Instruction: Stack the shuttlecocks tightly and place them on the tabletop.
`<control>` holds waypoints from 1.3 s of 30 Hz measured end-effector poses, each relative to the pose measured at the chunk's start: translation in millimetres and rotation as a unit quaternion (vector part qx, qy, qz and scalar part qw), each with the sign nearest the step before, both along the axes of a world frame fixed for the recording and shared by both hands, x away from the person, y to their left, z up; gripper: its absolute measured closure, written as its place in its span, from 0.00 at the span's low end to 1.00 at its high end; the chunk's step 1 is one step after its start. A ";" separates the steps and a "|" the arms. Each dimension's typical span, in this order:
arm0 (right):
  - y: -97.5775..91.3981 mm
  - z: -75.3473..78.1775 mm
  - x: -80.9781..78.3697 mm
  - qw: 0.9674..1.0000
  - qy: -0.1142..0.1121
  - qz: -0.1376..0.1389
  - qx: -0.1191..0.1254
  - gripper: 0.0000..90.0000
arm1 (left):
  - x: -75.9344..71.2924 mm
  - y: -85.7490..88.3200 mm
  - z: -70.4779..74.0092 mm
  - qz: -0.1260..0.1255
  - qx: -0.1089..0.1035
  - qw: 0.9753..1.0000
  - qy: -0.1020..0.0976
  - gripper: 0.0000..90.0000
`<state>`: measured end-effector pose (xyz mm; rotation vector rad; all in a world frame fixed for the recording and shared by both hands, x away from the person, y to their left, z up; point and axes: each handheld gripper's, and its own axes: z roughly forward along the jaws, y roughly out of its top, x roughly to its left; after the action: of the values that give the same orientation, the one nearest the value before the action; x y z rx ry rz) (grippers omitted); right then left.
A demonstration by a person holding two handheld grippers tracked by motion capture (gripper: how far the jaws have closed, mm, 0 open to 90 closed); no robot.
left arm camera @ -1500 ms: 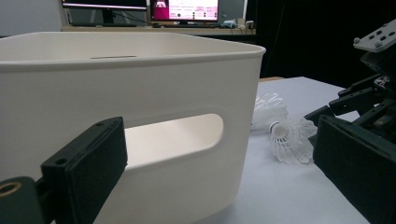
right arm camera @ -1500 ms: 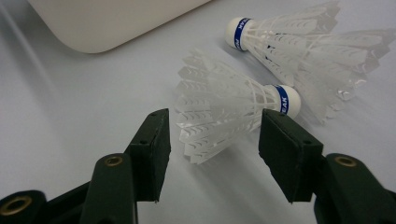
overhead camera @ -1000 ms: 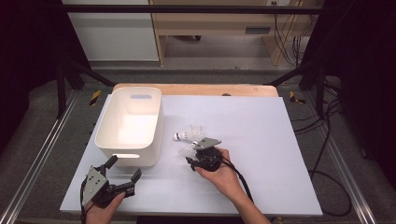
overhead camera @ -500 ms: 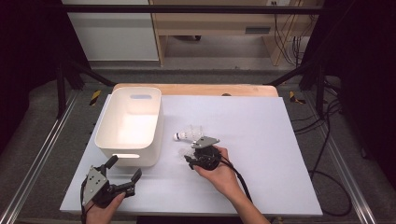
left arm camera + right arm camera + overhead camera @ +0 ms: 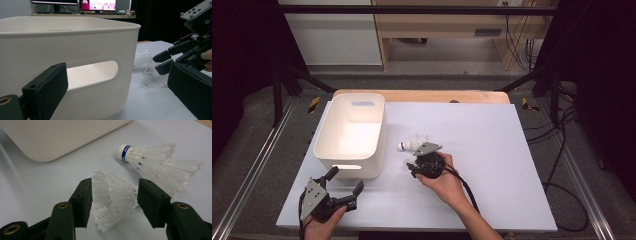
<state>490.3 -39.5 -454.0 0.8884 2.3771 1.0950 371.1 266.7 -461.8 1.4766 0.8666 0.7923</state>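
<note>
We have a white plastic feather-skirted shuttlecock (image 5: 113, 200) lying on the white table top (image 5: 492, 165), just off the near right corner of the white plastic handled bin (image 5: 351, 134), and the right gripper (image 5: 113, 202) has its jaws standing either side of the skirt. Are the pads pressing? The left pad looks to be touching the feathers, the right one sits a hair off, so we cannot tell whether this is a grip yet. Compared with a second back, almost nothing has shifted: the same hand, the same spot, the jaws at the same spread. We read that as a pause over the pick, with the lift not yet begun. A second white shuttlecock with a blue-banded cork (image 5: 155, 165) lies just beyond, toward the table's far edge, close enough that its skirt could get nudged. Out at the near left corner, the left gripper (image 5: 343, 189) waits with jaws wide apart and nothing between them, facing the bin's handle slot (image 5: 92, 72)
</note>
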 end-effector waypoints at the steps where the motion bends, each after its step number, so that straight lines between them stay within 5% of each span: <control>1: 0.5 -0.6 0.2 1.000 -0.001 0.000 -0.002 0.51 | 0.0 0.0 0.0 0.000 0.000 1.000 0.000 0.03; 22: -6.2 -6.0 -2.0 0.999 -0.002 -0.012 -0.041 0.71 | 0.1 -0.6 -0.1 0.000 0.002 1.000 0.002 0.04; 39: -43.8 -13.0 -7.4 1.000 -0.003 -0.020 -0.022 1.00 | 0.4 -1.0 -0.5 0.000 0.004 1.000 0.003 0.04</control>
<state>482.9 -83.3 -467.0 0.9124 2.3597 1.0235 371.5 265.7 -462.3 1.4875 0.8683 0.7921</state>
